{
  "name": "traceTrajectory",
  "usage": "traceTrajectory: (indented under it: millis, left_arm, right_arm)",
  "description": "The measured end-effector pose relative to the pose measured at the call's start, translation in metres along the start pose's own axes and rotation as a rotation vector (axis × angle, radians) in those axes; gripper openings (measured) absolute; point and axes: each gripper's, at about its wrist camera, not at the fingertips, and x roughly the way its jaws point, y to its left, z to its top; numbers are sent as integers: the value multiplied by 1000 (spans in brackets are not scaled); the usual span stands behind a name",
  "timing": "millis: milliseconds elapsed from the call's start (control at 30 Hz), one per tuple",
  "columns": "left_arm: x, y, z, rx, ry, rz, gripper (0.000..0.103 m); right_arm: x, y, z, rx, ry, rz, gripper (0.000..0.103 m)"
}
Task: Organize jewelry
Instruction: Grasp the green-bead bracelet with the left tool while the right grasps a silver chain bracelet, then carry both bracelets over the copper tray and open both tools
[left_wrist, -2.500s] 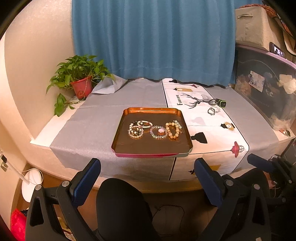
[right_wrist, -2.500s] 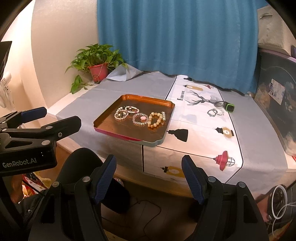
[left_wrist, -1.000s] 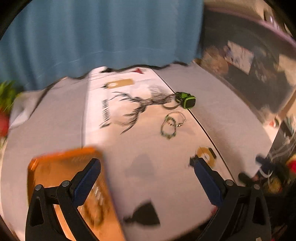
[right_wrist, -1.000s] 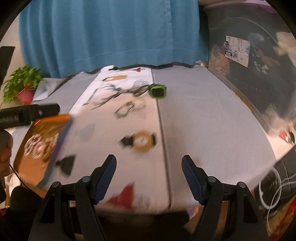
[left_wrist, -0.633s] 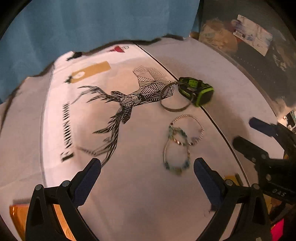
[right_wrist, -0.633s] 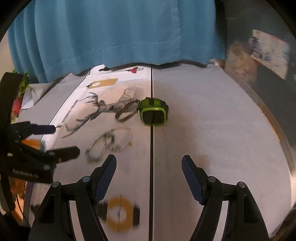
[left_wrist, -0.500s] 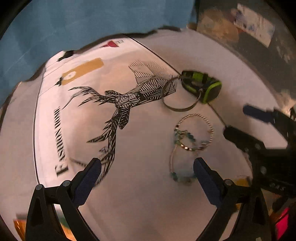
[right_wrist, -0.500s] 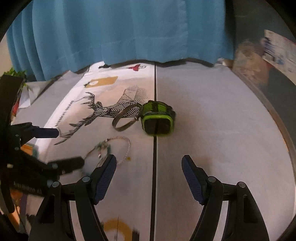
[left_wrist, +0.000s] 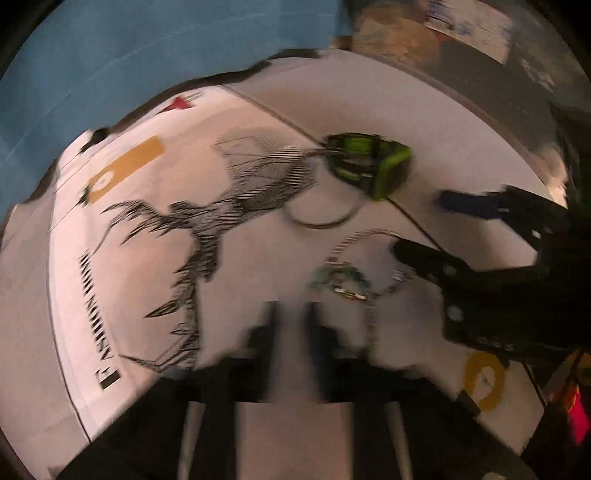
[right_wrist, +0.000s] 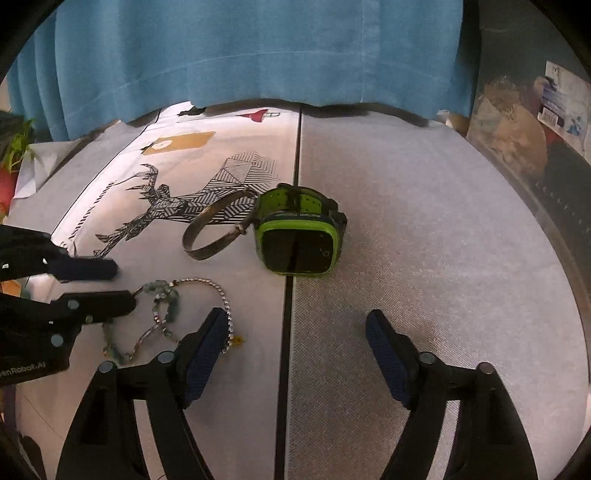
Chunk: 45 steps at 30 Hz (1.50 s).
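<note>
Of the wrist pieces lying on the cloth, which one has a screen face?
The green-and-black watch, lying by the seam between the printed and grey cloths. The plain metal bangle beside it is a bare band, and the beaded bracelets nearer the grippers are thin strands.

I am in a home, likely a bedroom or living room. A blue curtain (right_wrist: 258, 55) hangs behind a table spread with a grey cloth (right_wrist: 424, 240) and a white runner (right_wrist: 147, 206) printed with a geometric deer. A potted plant (right_wrist: 11, 155) sits at the far left edge, and cluttered household storage (right_wrist: 517, 140) at the right.
</note>
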Motion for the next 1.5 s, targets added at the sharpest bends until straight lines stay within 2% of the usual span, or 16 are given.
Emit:
traceTrajectory:
  millis: [33, 67, 133, 233, 467, 733, 1100, 1333, 1500]
  left_arm:
    - [0, -3, 0, 3, 7, -8, 1]
    - [-1, -4, -1, -7, 15, -27, 1]
    - [-10, -2, -3, -47, 0, -49, 1]
    - [-33, 2, -8, -86, -36, -39, 1]
    - [-100, 1, -35, -153, -126, -28, 1]
    - [-187, -15, -89, -242, -204, 20, 1]
    - [-275, -51, -204, -297, -240, 37, 1]
    - [-310, -79, -273, -322, -280, 65, 1]
    - [-316, -93, -316, -365, -275, 93, 1]
  right_arm:
    - [-2, 3, -1, -12, -10, 18, 10]
    - [-4, 11, -1, -57, -13, 29, 4]
    - [-7, 20, -2, -95, -1, 27, 4]
    - [-21, 16, -4, -72, -14, 27, 4]
    - [-88, 6, -2, -30, -100, -7, 4]
    - [-175, 33, -23, -45, -160, 6, 4]
    - [-297, 99, -106, -89, -233, 53, 4]
    - [-335, 149, -166, -132, -213, 116, 4]
    - [-357, 180, -208, -184, -213, 147, 4]
